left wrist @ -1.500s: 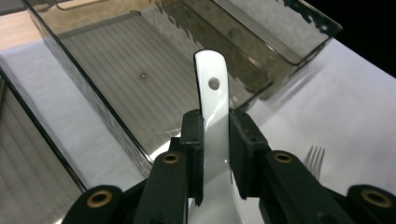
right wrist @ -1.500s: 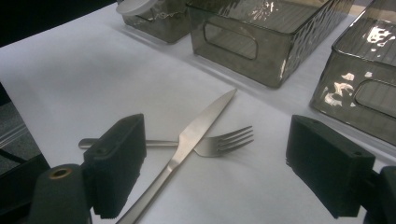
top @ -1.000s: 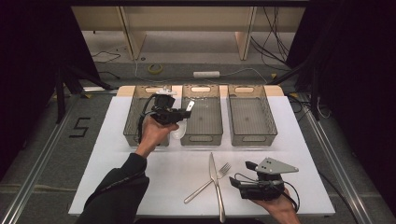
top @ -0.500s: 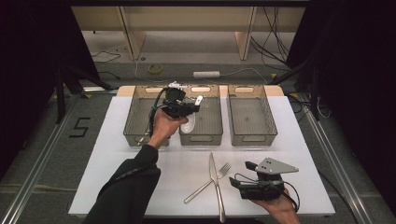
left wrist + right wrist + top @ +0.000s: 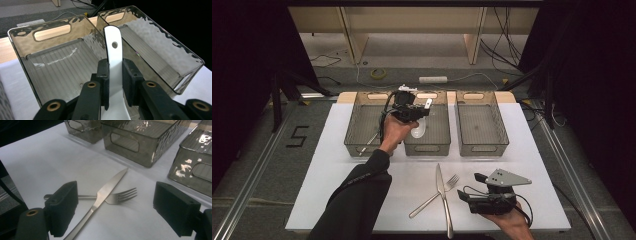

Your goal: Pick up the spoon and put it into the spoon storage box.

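My left gripper (image 5: 424, 106) hangs above the middle grey bin (image 5: 427, 148), shut on the handle of a white spoon (image 5: 418, 131). The spoon's bowl hangs down over that bin. In the left gripper view the two pads (image 5: 103, 75) clamp the white spoon (image 5: 113, 47), whose holed handle end sticks up past them. My right gripper (image 5: 464, 196) rests near the table's front right, open and empty. A steel knife (image 5: 443, 195) lies crossed over a fork (image 5: 432, 197) just left of it. In the right gripper view the knife (image 5: 105, 190) and fork (image 5: 120, 196) lie beyond the gripper (image 5: 125, 207).
Three see-through grey bins stand in a row at the back of the white table (image 5: 337, 190): a left bin (image 5: 357, 145), the middle one and a right bin (image 5: 482, 148). A thin light piece (image 5: 368, 142) lies in the left bin. Floor cables lie beyond the table.
My left hand has carried the white spoon to the right, from over the left bin to over the middle bin. The right gripper, knife and fork have not moved.
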`<state>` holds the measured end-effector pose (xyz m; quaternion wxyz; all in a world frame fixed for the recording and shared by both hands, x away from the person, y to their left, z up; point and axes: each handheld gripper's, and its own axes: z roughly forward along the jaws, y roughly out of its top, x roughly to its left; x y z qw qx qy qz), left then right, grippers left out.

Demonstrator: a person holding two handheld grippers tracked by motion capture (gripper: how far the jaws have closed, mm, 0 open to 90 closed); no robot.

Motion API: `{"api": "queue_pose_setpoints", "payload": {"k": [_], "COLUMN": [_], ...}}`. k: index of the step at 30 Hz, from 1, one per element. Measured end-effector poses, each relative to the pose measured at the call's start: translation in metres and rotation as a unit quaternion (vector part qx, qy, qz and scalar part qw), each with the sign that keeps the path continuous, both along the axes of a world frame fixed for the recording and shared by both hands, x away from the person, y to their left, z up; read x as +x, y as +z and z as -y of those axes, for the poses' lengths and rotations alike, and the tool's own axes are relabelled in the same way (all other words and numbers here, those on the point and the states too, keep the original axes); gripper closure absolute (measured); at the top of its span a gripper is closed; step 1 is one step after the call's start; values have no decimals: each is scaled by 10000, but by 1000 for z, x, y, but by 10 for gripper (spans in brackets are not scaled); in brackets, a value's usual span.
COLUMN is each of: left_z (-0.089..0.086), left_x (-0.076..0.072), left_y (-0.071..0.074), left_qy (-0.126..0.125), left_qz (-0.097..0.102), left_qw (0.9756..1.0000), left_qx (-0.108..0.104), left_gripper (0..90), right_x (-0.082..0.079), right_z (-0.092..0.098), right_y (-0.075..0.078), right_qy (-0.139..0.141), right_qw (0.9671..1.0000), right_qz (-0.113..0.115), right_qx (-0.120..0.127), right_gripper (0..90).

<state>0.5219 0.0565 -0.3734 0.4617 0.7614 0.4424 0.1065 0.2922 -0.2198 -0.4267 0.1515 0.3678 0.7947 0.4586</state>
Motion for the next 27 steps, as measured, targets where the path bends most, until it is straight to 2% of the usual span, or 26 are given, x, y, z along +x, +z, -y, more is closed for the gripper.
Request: {"api": "queue_pose_setpoints", "payload": {"k": [11,14,20,27], "left_z": [1,-1,-2,-5], "left_x": [7,8,10,12], "left_y": [-11,-15,-21,-27], "left_qy": [170,247,357,422], "left_qz": [-7,-66,-51,-124], "left_qw": [9999,9997,9993,9990], "left_qx": [27,-43,-29,-35], "left_gripper": [765,765,765,764], "right_x": [-1,-1,-1,-1], "right_z": [-1,0,-1,-1], "right_y": [0,0,0,0], "right_qy": [24,15,21,25], "right_qw": [10000,10000,10000,10000], "right_qz": [30,24,30,30], "right_qx": [-10,-2,-3,-4], "right_gripper": [210,210,210,210]}}
